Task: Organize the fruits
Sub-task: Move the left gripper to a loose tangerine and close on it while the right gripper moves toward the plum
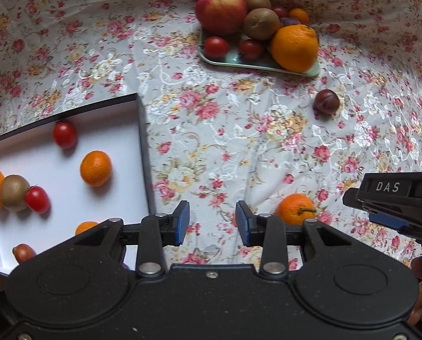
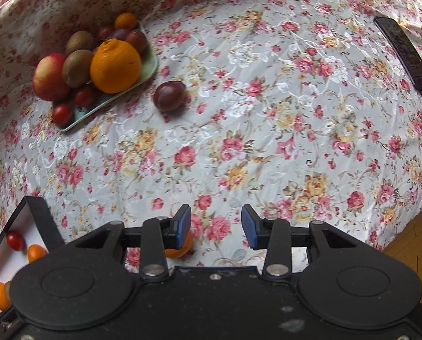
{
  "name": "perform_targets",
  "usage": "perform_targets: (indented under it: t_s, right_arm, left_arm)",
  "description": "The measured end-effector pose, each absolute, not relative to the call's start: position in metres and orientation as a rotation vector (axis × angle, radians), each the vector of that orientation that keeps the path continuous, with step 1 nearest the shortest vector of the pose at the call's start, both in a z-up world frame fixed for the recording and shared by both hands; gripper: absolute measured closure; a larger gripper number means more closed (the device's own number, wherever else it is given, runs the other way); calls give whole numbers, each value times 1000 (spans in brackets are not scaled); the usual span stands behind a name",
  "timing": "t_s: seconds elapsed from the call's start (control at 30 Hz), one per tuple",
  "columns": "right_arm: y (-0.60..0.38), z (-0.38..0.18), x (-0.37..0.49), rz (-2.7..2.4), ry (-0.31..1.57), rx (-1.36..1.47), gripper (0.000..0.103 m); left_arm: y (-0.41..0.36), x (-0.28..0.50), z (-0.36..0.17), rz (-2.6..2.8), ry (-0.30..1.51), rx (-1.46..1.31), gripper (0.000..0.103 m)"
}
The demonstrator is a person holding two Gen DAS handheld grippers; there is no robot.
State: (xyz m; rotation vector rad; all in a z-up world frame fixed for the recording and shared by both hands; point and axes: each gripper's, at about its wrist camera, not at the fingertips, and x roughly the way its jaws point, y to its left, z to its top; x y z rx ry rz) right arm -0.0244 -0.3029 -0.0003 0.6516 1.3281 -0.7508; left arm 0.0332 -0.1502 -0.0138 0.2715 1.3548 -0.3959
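A pale green tray [image 1: 233,61] at the back holds an apple [image 1: 221,10], kiwis, a big orange [image 1: 294,47] and small tomatoes; the right wrist view shows the same tray [image 2: 151,69] at upper left. A dark plum [image 1: 326,100] [image 2: 170,95] lies loose on the cloth. A mandarin [image 1: 295,209] sits just right of my left gripper [image 1: 213,222], which is open and holds nothing. My right gripper [image 2: 216,228] is open too, with that mandarin [image 2: 179,250] under its left finger. A white box [image 1: 66,167] at left holds tomatoes, mandarins and a kiwi.
A floral cloth covers the table. A black phone-like slab [image 2: 403,51] lies at the far right, with a cord by it. The cloth drops off at the right edge over a wooden surface [image 2: 409,243]. The right gripper's body [image 1: 395,201] shows at the left view's right side.
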Motion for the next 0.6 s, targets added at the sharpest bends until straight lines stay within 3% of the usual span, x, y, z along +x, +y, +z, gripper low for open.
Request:
perform_targets:
  t_s: [0.37,0.6]
  right_arm:
    - [-357,-10,-64,-823,1387,808,60]
    - [-358,-1,-71,-833,1328,791,60]
  left_arm:
    - [-192,13,-35,-488,1391,330,57]
    - [-207,5,-39,-533,1392,329,57]
